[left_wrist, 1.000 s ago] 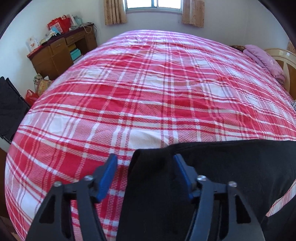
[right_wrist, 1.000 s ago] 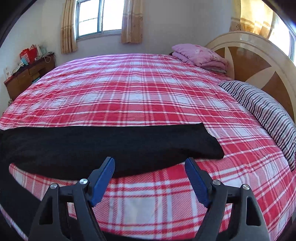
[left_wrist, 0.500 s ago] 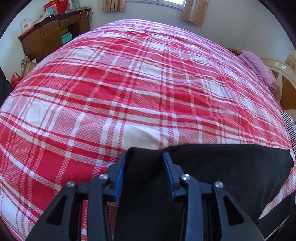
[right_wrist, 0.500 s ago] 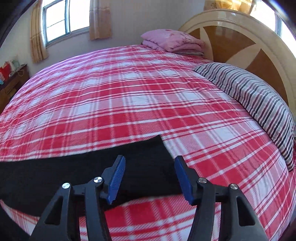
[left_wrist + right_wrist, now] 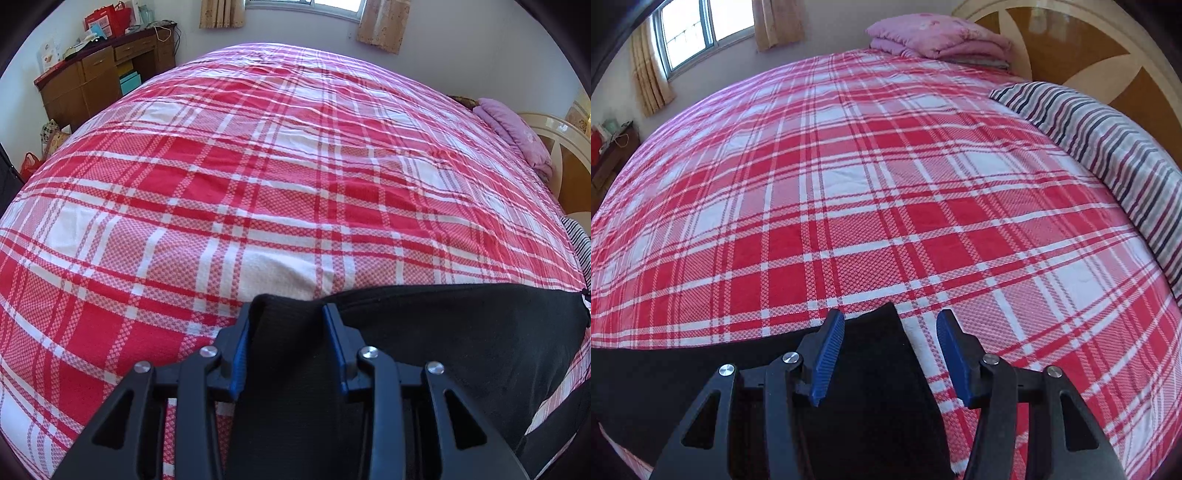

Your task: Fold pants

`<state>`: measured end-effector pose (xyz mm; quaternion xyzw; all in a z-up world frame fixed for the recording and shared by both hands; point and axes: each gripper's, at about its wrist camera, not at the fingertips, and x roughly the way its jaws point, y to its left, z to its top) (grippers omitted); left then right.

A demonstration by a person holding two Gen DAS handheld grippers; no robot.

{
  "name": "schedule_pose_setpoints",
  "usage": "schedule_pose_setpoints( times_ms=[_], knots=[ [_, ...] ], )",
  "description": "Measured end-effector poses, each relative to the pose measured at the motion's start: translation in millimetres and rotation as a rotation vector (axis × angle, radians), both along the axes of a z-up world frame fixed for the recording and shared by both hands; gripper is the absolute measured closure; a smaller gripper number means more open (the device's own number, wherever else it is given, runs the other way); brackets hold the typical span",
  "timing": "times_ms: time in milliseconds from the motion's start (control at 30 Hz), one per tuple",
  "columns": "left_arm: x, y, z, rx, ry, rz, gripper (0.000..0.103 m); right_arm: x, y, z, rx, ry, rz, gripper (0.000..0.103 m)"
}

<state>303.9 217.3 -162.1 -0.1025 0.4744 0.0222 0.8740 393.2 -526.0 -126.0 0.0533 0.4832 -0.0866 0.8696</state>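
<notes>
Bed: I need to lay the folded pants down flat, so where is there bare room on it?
The plaid sheet is bare from the pants up to the window wall. It is crowded at the headboard side: striped pillow, pink blanket.

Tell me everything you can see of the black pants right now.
The black pants look like soft, plain dark knit. They lie flat in a long band near the edge of the red plaid bedspread. The left claw pinches a raised fold at one end. At the other end, the right claw straddles the corner, not visibly pressing it.
</notes>
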Motion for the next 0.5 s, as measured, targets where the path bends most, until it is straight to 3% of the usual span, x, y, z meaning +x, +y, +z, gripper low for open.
schedule_pose_setpoints(
  times_ms=[67, 167, 300, 367, 500],
  knots=[
    [0, 0, -1, 0.004, -0.008, -0.002, 0.065, 3, -1, -8, 0.002, 0.023, 0.000, 0.049],
    [0, -3, 0, 0.012, -0.011, -0.005, 0.065, 5, -2, -16, 0.028, 0.038, 0.019, 0.060],
    [3, -4, 2, 0.017, -0.006, -0.004, 0.065, 6, 1, -16, 0.037, 0.031, 0.038, 0.085],
    [2, -5, 4, 0.010, -0.017, -0.016, 0.079, 6, 7, -13, 0.010, 0.033, 0.049, 0.092],
    [2, -7, 8, -0.011, -0.041, -0.033, 0.088, -1, 15, -2, -0.031, -0.002, 0.064, 0.096]
  ],
)
